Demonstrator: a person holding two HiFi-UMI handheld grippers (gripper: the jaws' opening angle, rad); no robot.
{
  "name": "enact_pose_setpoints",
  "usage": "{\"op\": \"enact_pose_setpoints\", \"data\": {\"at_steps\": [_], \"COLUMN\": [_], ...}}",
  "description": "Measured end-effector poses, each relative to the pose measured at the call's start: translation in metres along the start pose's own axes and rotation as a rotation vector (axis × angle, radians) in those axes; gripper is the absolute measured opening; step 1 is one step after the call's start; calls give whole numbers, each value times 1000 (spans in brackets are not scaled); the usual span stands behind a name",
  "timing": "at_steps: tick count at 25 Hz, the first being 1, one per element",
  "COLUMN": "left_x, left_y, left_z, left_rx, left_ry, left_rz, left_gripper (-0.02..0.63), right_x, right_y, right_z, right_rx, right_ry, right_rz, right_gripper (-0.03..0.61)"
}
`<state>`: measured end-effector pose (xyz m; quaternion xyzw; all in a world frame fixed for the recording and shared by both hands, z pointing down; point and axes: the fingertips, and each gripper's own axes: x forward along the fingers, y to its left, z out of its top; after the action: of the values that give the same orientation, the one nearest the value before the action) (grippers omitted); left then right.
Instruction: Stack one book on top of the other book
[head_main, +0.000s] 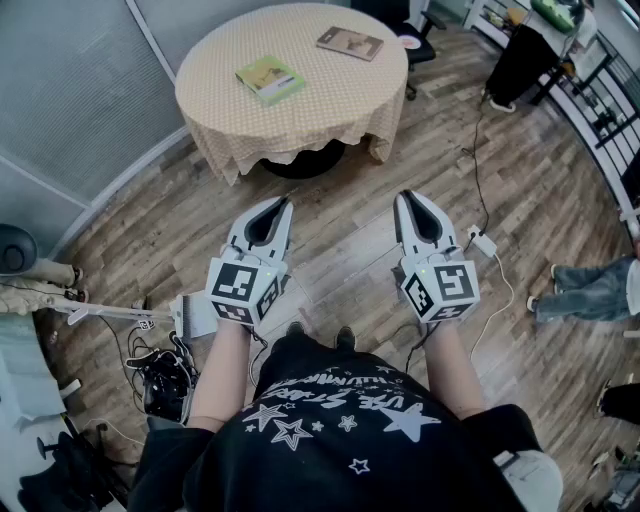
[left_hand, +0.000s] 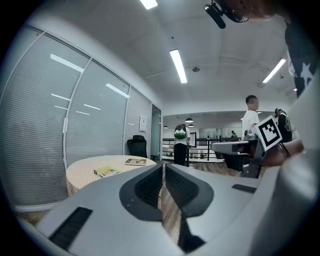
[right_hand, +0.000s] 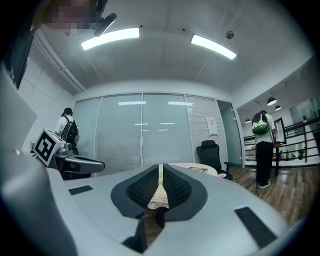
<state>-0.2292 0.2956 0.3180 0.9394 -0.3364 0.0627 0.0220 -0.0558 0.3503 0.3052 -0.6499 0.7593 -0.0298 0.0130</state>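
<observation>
A green book lies on the near left of a round table with a tan cloth. A brown book lies apart from it at the table's far right. Both also show in the left gripper view, the green book nearer than the brown book. My left gripper and right gripper are held side by side over the wooden floor, well short of the table. Both are shut with nothing between the jaws. The right gripper view shows the brown book on the table's edge beyond its shut jaws.
A black office chair stands behind the table. A white power strip and cable lie on the floor at the right. Cables and gear clutter the floor at the left. A person in jeans is at the right edge, and another person stands farther off.
</observation>
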Motion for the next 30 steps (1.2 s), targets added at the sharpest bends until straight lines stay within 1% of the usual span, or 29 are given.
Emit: {"op": "enact_pose_setpoints", "data": {"at_steps": [4,10,15,20,26,30], "left_x": [7,11,14,13,9,9], "left_y": [-20,-39,-44,-48,-54,-62], "left_z": [4,7,11,10,12,10], "left_rx": [11,27,28,49,33,23], "left_ry": [2,0,-3,8,11,11], "left_rz": [-5,-46,-39,-36,-23,-8], "left_gripper": [25,25,25,25,25,25], "right_x": [-8,-13,-16,-20,-30,-39], "right_y": [-7,-11,-15,-15,-16,-22], "right_z": [3,5,2,1,1,0], "right_rx": [-8,-12,1,7,14,32], "right_ry": [1,-3,2,4,7,-11], "right_rz": [18,30,31,36,39,61], "right_gripper": [43,43,43,43,43,44]}}
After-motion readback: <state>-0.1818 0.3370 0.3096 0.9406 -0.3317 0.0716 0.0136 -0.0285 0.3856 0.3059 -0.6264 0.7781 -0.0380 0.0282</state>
